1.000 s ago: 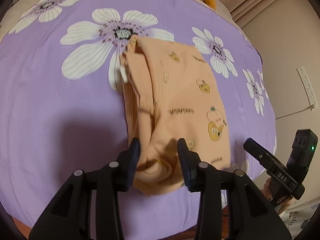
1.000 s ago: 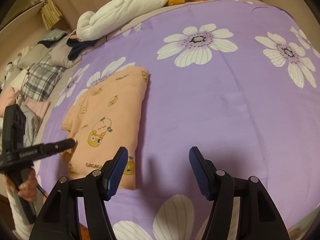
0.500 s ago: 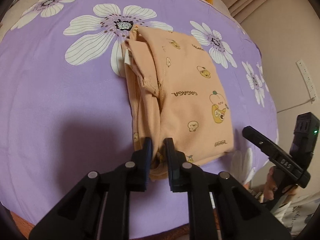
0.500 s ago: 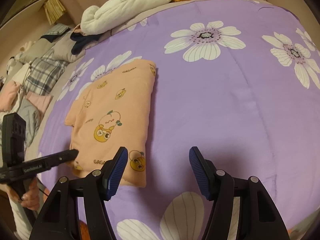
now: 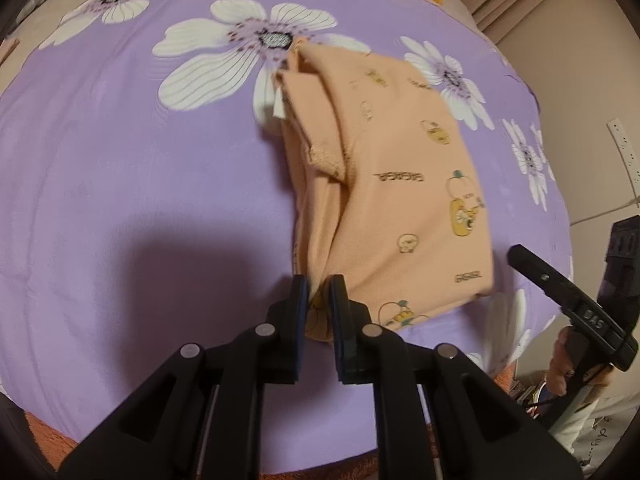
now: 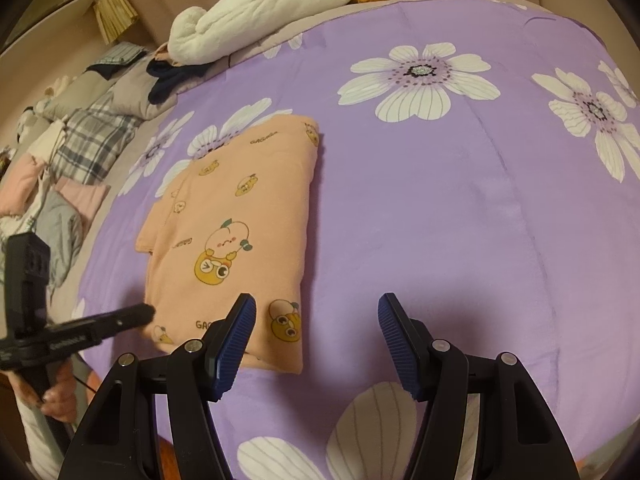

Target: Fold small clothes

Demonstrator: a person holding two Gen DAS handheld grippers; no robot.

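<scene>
Peach garment, folded, lies on the purple flowered bedspread with its near corner pinched in the left tool.

The garment, printed with small cartoon figures and lettering, sits as a flat rectangle near the front edge of the bed. The left tool's jaws are nearly together, with a bunched bit of peach cloth clamped between the pads at the garment's near left corner. The right tool stands with jaws wide apart and nothing between them, above bare bedspread just to the right of the garment's near edge. White plush and assorted clothes lie at the bed's far side.
</scene>
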